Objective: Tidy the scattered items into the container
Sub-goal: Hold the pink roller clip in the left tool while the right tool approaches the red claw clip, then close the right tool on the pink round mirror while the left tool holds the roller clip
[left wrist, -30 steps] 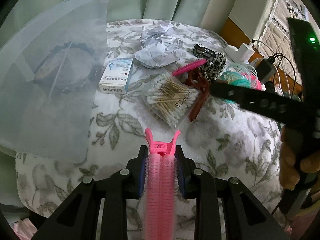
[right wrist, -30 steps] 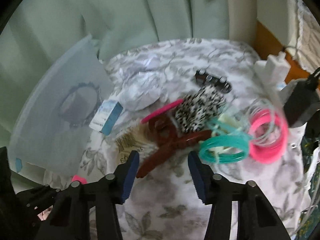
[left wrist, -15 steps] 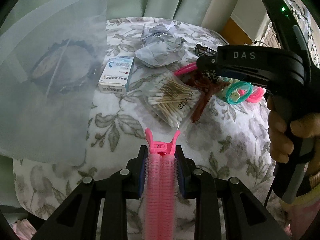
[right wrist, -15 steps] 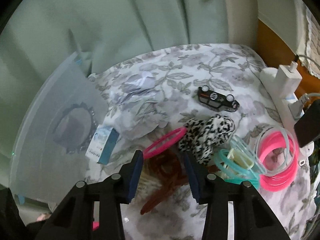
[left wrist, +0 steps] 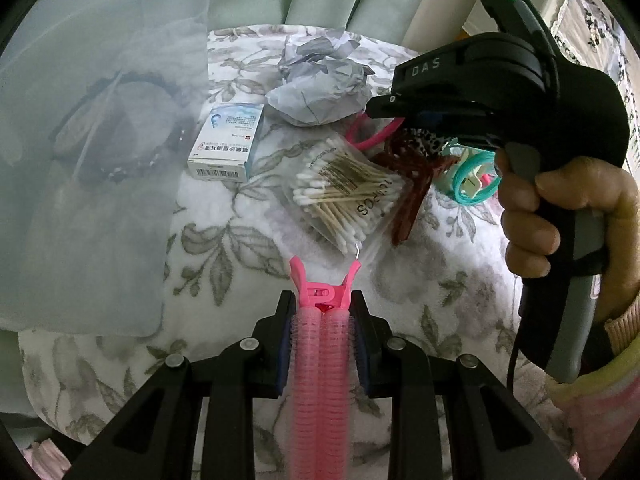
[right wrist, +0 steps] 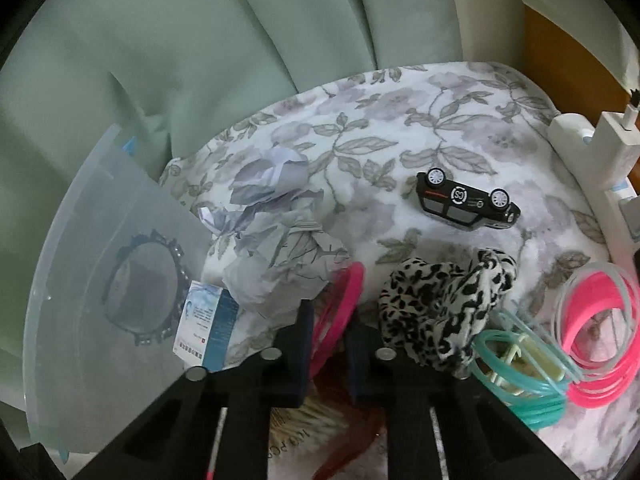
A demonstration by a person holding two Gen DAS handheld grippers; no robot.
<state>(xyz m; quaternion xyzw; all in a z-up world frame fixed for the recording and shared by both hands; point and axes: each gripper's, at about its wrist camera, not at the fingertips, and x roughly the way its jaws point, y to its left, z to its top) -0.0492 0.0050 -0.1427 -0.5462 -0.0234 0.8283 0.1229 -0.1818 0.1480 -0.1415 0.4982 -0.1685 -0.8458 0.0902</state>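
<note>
We read "DAS" on the right gripper (left wrist: 386, 114), jaws narrowly apart astride one pink ring (right wrist: 340, 312). Our left gripper (left wrist: 322, 320) clamps one pink hair roller (left wrist: 320, 360), below one swab bag (left wrist: 344, 196) reading "PCS"

The bin (left wrist: 92, 160) was frosted, translucent plastic; the blanket (right wrist: 400, 120) was soft, fuzzy cloth with a floral print. The curler (left wrist: 320, 380) looked bristly pink plastic, the paper (right wrist: 276, 248) crumpled and matt. The car (right wrist: 466, 204) was glossy black, the scrunchie (right wrist: 444, 304) plush spotted fabric.
</note>
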